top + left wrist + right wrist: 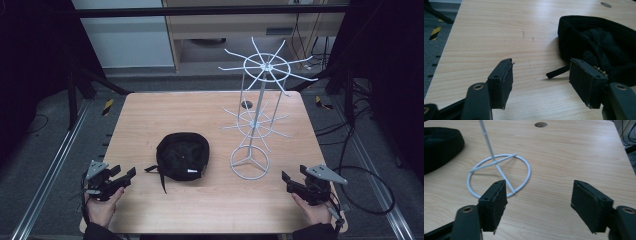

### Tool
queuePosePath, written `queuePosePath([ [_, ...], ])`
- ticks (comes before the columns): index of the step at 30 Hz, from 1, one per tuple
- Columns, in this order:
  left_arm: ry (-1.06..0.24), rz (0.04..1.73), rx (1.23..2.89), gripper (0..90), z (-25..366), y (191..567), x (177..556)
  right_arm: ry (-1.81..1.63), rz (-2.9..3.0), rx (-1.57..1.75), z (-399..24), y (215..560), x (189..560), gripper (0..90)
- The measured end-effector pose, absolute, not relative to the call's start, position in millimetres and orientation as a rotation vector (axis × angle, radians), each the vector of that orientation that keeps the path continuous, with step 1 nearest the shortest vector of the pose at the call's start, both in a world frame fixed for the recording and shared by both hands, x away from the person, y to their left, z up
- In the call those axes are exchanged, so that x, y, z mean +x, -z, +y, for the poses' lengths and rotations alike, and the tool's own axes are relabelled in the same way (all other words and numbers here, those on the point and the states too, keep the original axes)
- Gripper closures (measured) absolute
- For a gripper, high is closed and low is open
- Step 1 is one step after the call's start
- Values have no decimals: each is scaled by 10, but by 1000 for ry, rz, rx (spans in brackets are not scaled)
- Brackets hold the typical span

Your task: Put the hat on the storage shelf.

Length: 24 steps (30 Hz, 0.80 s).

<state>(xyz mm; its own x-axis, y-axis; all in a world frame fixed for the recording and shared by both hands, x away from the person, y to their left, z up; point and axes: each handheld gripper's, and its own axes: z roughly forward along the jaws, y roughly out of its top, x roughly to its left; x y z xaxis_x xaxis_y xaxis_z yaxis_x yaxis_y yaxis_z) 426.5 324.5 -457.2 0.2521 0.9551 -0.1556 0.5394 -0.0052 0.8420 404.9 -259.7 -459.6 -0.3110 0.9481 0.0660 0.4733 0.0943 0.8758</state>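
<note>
Left claw (125,176) low, jaws apart | right claw (288,181) likewise, apparently resting

The high view is dimly lit and slightly soft; the surroundings beyond the counter (210,200) are sunk in near-black, and fine detail is lost to coarse compression. Even, diffuse light is cast from above, so that only faint, short shadows are seen beneath the white wire rack (252,115). In the left gripper view a pale sheen is laid across the far wood, and the black cap (599,47) is rendered almost without detail. In the right gripper view the nearest claw parts are blurred.
</note>
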Motion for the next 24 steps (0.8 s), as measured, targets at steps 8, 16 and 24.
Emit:
queuePosePath([
  [8, -594, 1351, 1674, 364, 3139, 4492, 4280, -1196, 1922, 1375, -2402, 4572, 3997, 385],
  [16, -585, 1306, 1700, 392, 3043, 4418, 4334, -1271, 1987, 1304, -2121, 4474, 3959, 417],
  [24, -589, 1282, 1690, 434, 2957, 4303, 4449, -1316, 2034, 1222, -1827, 4338, 3975, 438],
])
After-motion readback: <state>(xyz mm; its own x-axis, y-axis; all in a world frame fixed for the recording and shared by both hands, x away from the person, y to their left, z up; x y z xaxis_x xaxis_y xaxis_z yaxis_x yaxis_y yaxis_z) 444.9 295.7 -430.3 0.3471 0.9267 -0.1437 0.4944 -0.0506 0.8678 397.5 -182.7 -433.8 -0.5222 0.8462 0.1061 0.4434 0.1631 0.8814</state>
